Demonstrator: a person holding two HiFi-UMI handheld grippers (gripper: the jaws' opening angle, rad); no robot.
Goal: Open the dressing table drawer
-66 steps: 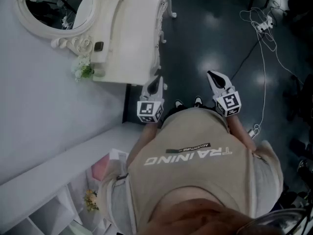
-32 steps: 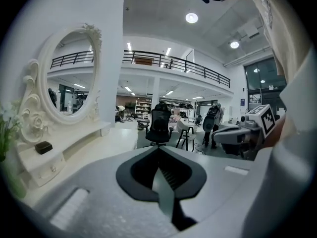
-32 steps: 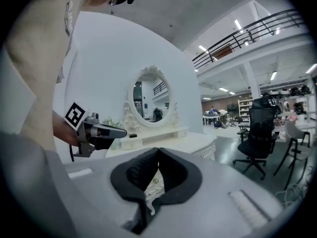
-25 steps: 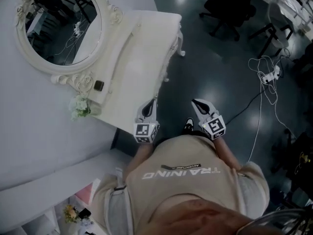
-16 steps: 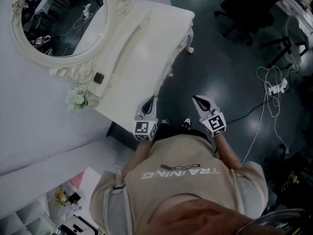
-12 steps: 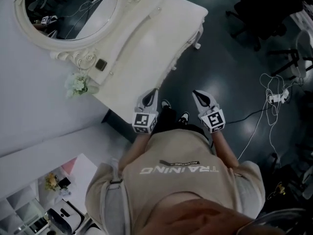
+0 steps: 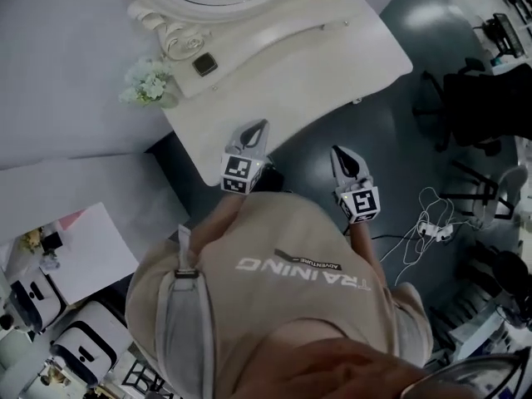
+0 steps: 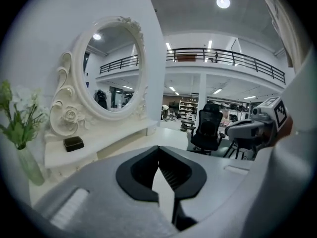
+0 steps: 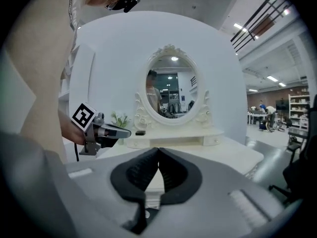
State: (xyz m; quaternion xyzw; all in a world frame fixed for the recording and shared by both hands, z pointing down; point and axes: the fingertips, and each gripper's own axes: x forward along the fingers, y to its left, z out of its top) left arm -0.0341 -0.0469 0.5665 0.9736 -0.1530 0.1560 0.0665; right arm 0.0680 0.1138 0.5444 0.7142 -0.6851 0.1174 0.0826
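Fingers (image 8: 138,177) shut tight and empty on both left gripper (image 7: 261,125) and right gripper (image 7: 339,151), poised for the approach, I judge; dressing table (image 7: 332,65) fills upper centre, its drawer unseen beneath the worktop edge.

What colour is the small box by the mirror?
Black; the small box shows best in the left gripper view.

Left gripper (image 7: 258,126), right gripper (image 7: 338,150) — both closed, empty.

Large office hall: swivel chairs (image 8: 207,130), railed mezzanine (image 8: 220,58).
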